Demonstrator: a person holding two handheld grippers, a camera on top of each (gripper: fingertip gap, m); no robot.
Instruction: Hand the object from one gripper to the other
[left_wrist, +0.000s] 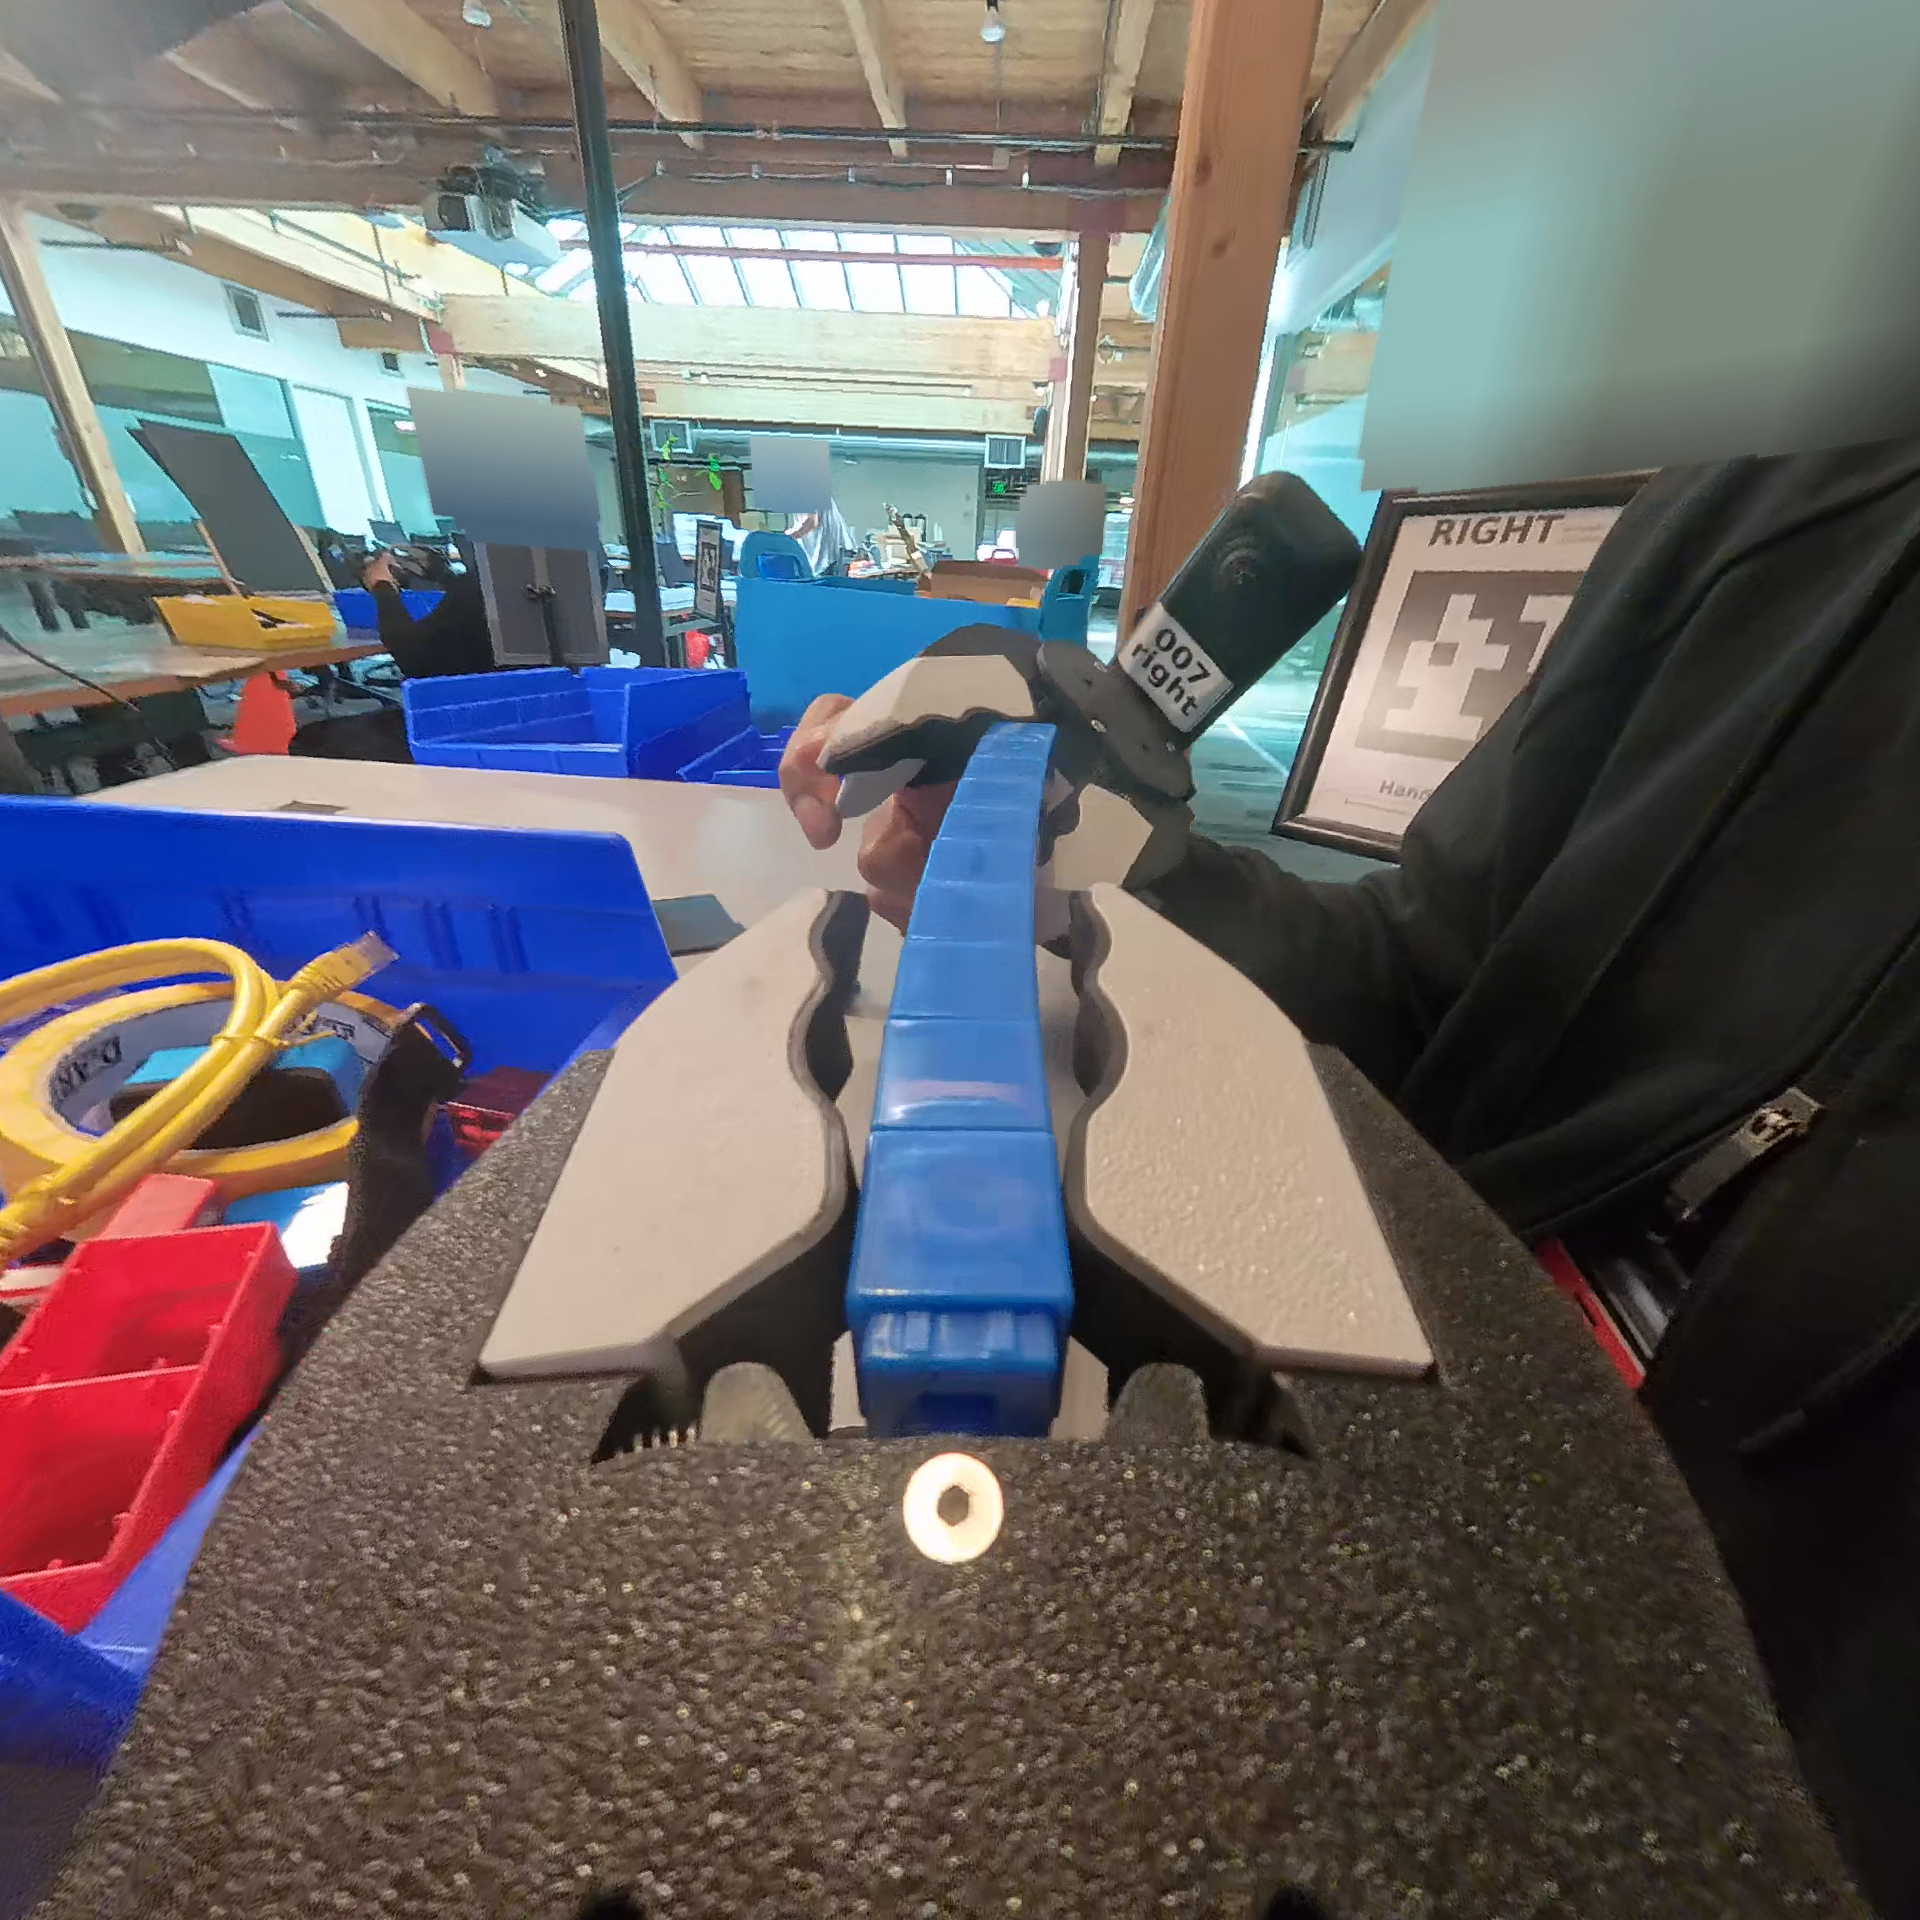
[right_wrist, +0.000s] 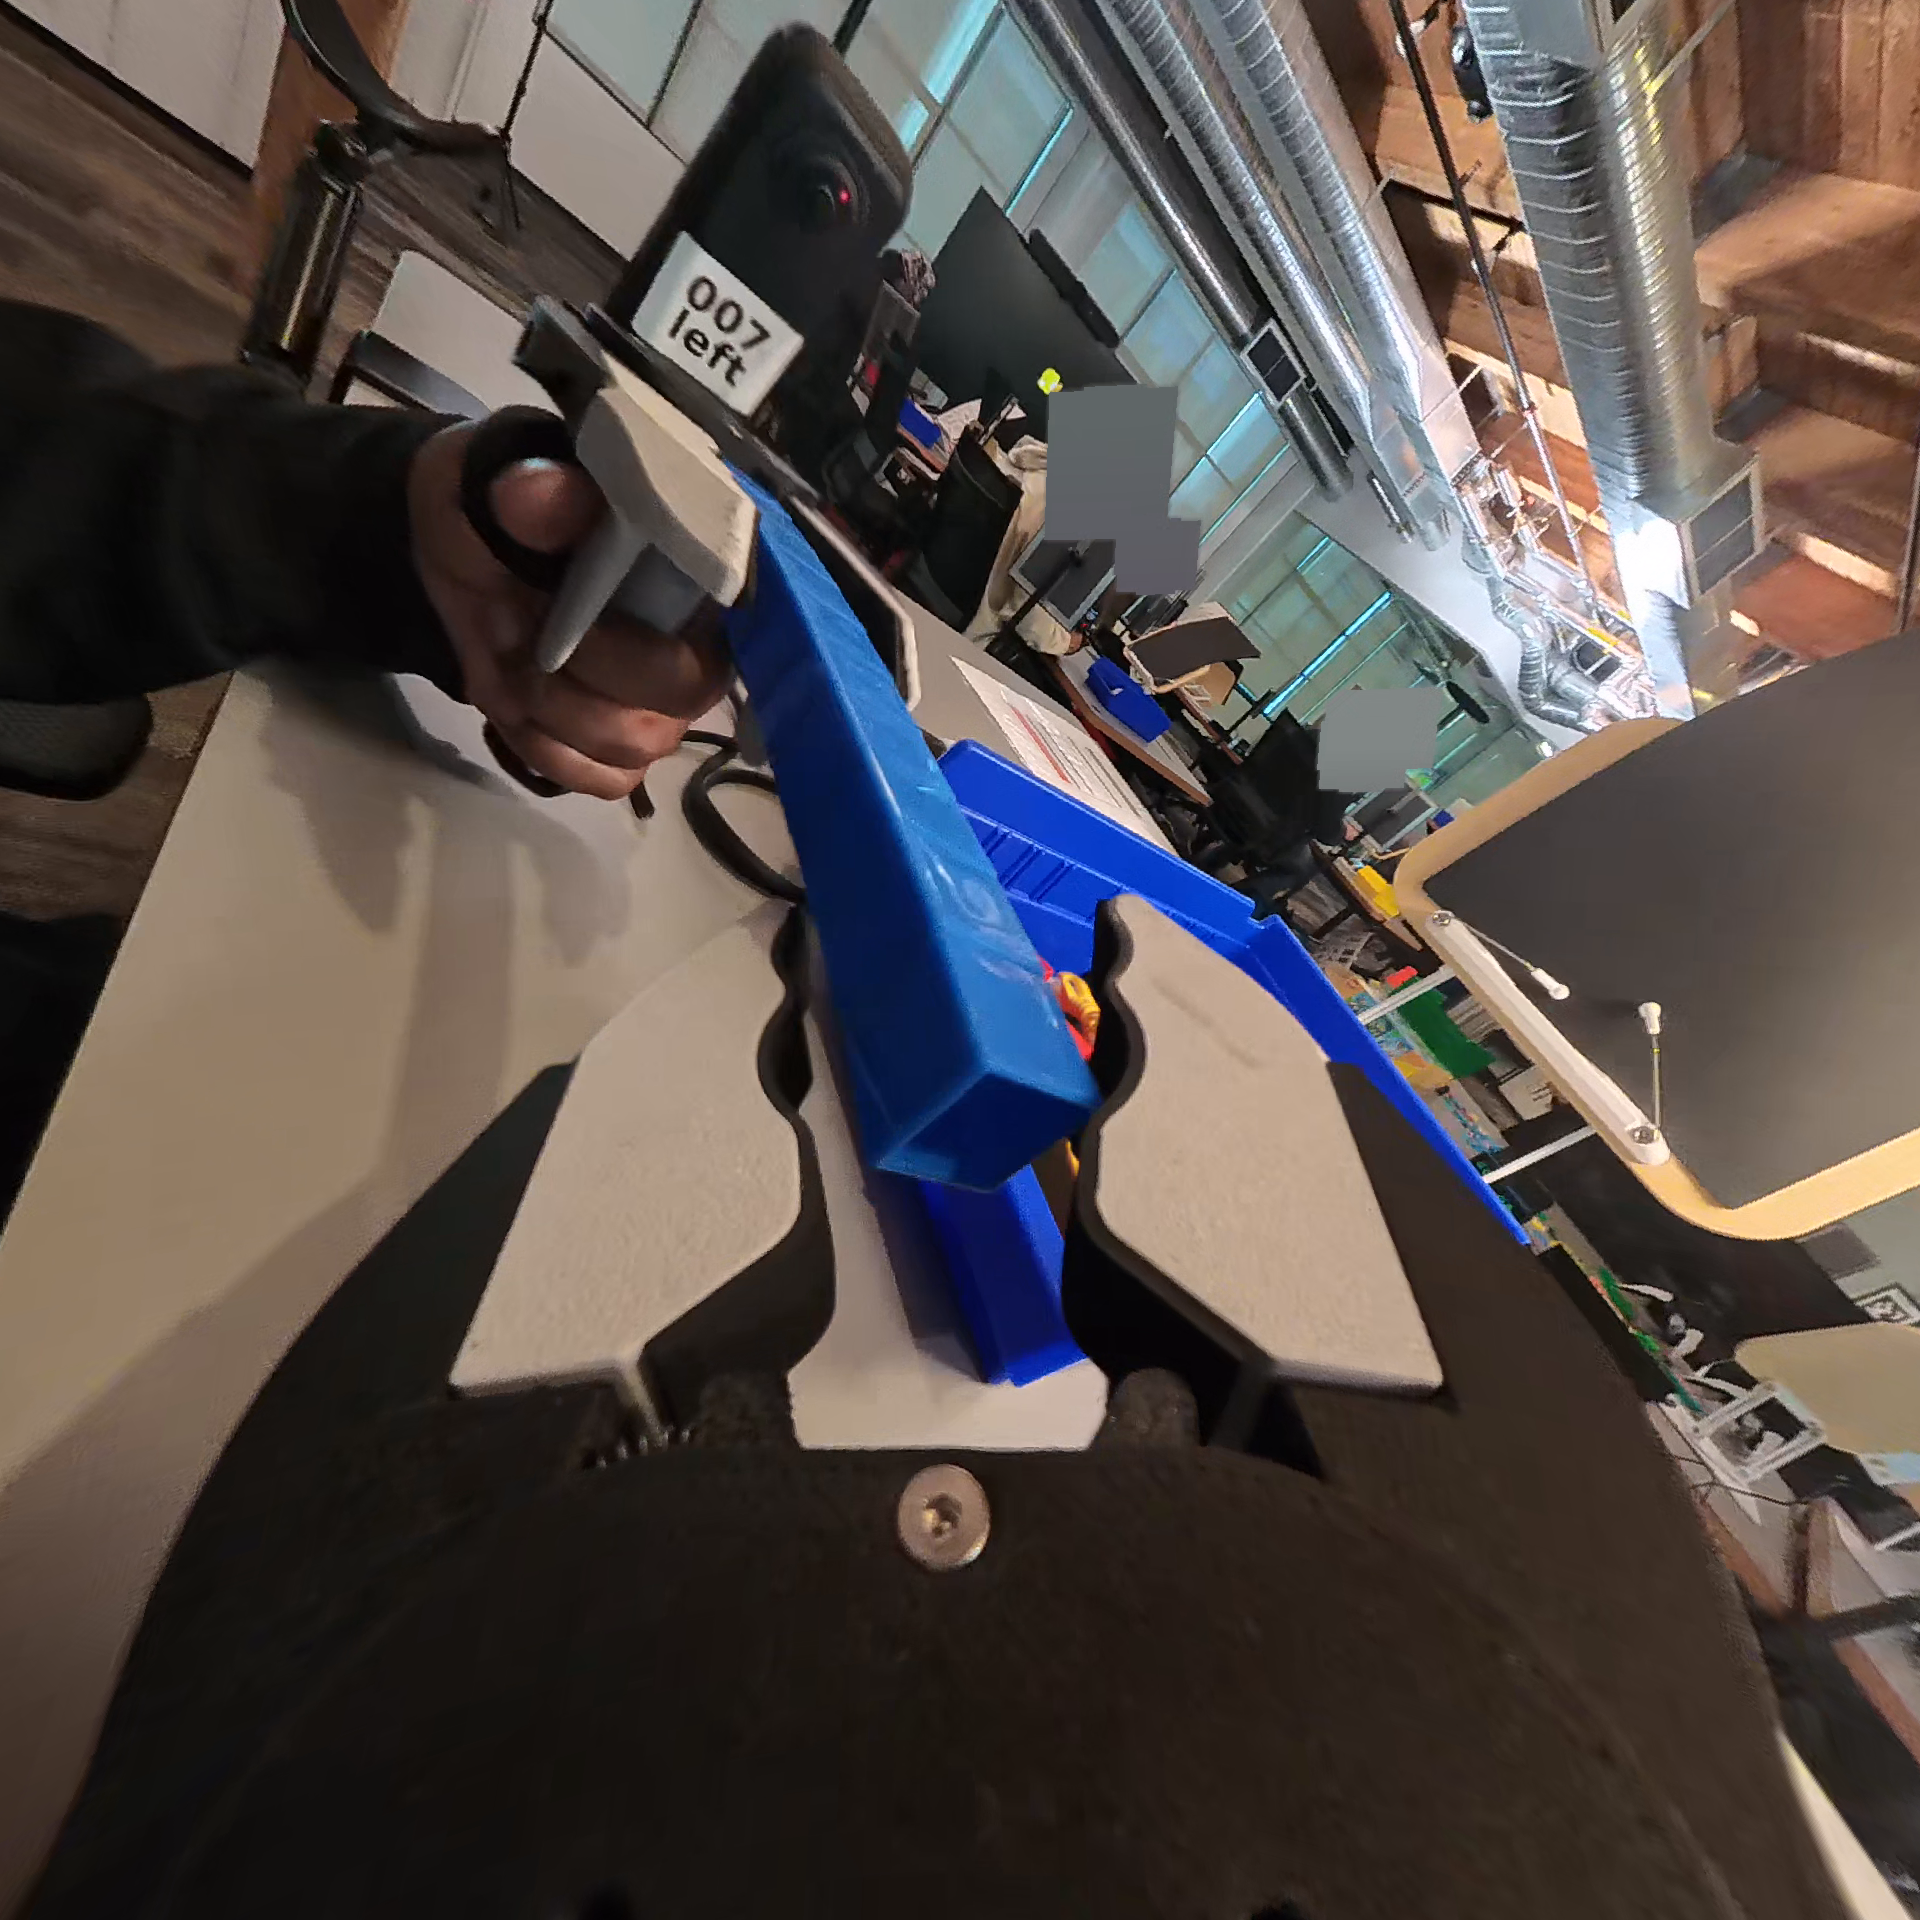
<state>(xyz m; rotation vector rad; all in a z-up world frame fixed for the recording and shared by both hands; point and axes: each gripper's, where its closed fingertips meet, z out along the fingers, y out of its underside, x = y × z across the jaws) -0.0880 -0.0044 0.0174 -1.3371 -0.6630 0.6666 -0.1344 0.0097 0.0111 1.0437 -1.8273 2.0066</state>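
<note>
A long blue stick of linked cubes (left_wrist: 966, 1039) spans between both grippers above the table. My left gripper (left_wrist: 951, 904) is shut on its near end, with the fingers pressed against both sides. In the right wrist view the stick (right_wrist: 883, 852) ends between my right gripper's fingers (right_wrist: 945, 925), which close against both its sides. The right gripper also shows far off in the left wrist view (left_wrist: 977, 790), around the stick's far end. The left gripper (right_wrist: 790, 582) shows in the right wrist view, held by a hand.
A blue bin (left_wrist: 312, 914) at the left holds a yellow cable (left_wrist: 208, 997), a tape roll (left_wrist: 62, 1081) and a red box (left_wrist: 135, 1351). The white table (right_wrist: 312, 987) lies below. A person in a black jacket (left_wrist: 1662, 935) stands right. A framed marker sign (left_wrist: 1455, 665) stands behind. My hands' fingertips stand some 6 cm from each other.
</note>
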